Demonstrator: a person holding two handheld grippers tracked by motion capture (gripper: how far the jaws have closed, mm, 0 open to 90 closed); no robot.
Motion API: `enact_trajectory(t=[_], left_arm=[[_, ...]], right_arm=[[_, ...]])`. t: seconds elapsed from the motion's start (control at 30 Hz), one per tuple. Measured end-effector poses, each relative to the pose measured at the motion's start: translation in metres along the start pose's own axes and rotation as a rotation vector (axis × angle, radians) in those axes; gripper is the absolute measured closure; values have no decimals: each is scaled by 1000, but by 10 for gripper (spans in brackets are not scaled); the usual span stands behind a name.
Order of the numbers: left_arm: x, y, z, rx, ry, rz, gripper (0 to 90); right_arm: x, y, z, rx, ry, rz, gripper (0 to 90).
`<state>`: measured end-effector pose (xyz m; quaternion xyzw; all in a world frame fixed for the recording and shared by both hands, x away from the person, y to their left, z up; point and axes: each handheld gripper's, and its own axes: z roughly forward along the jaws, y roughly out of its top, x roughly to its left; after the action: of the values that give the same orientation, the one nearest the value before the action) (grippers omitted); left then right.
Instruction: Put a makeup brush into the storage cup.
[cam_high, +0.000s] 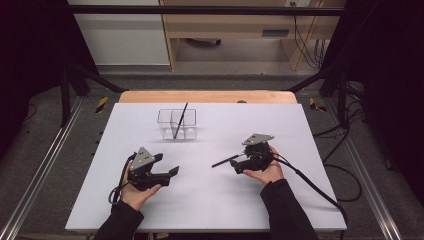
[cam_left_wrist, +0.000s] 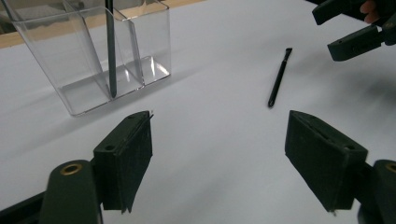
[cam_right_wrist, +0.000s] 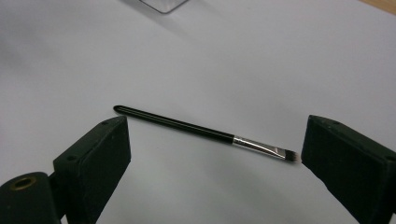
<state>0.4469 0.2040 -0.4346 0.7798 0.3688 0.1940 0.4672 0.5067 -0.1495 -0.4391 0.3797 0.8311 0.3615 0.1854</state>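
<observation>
A clear two-compartment holder (cam_high: 177, 125) stands toward the back of the white board, and a thin dark brush (cam_high: 180, 120) leans upright in it. The left gripper view shows that holder (cam_left_wrist: 93, 51) and its brush (cam_left_wrist: 110, 51) close ahead. A second thin black brush (cam_high: 225, 160) lies flat on the board. My right gripper (cam_high: 235, 166) is low over it, open, with the brush (cam_right_wrist: 187, 126) on the table between the jaws (cam_right_wrist: 215, 158) and its bristle tip close to the right pad. My left gripper (cam_high: 166, 165) is open and empty (cam_left_wrist: 219, 154), with the right gripper (cam_left_wrist: 327, 32) beyond.
The white board (cam_high: 300, 200) lies on a wooden table whose far edge (cam_high: 207, 96) shows behind it. Black frame bars (cam_high: 65, 90) stand at the back corners. A cable (cam_high: 310, 182) trails from the right gripper over the board's right side.
</observation>
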Motion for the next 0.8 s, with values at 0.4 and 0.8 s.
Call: enact_trajectory(t=[0.4, 0.8], left_arm=[[3, -5, -2, 20, -7, 0, 158], [8, -7, -8, 14, -1, -20, 158]], right_arm=[[-3, 5, 23, 45, 10, -35, 90], [2, 3, 50, 110, 64, -89, 111]])
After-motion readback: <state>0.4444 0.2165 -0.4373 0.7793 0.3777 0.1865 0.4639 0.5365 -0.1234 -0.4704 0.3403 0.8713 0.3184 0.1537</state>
